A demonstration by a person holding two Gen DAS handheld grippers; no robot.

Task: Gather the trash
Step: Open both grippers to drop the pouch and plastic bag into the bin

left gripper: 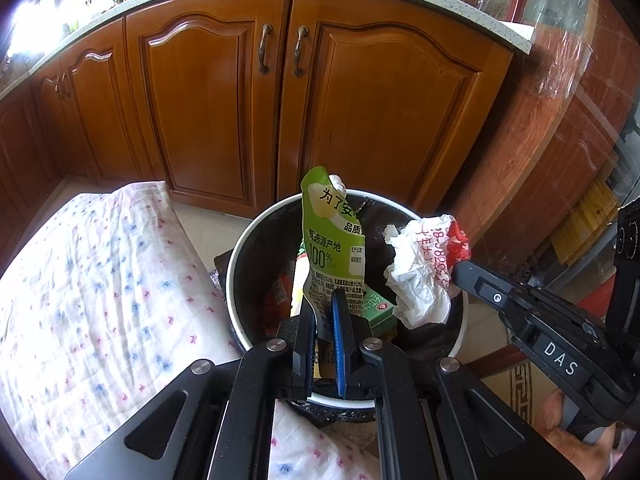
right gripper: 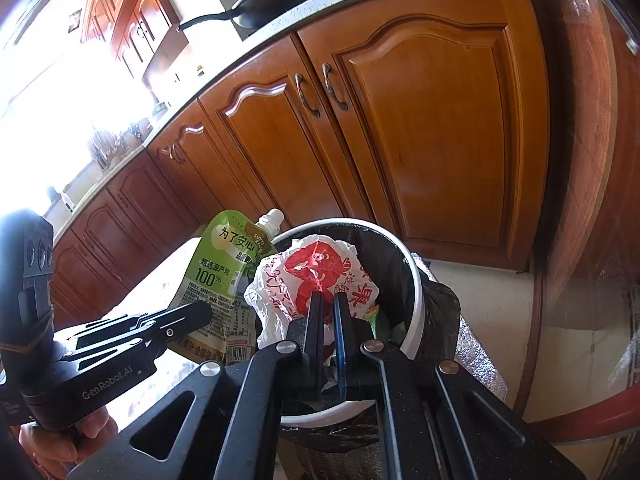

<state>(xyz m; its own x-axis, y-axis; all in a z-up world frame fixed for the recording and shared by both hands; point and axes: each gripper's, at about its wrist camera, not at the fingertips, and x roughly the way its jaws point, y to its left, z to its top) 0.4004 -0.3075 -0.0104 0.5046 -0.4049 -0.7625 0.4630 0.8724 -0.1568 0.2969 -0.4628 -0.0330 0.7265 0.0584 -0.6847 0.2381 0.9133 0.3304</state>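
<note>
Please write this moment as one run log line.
left gripper: shut on green pouch | right gripper: shut on crumpled plastic bag | both over trash bin

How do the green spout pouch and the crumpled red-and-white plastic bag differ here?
The green spout pouch is flat and stands upright, its spout on top; the crumpled plastic bag is a wadded ball. The pouch is green with printed text; the bag is white with red print. The left gripper pinches the pouch's lower edge; the right gripper pinches the bag. Both are held over the black-lined trash bin, not yet dropped.
</note>
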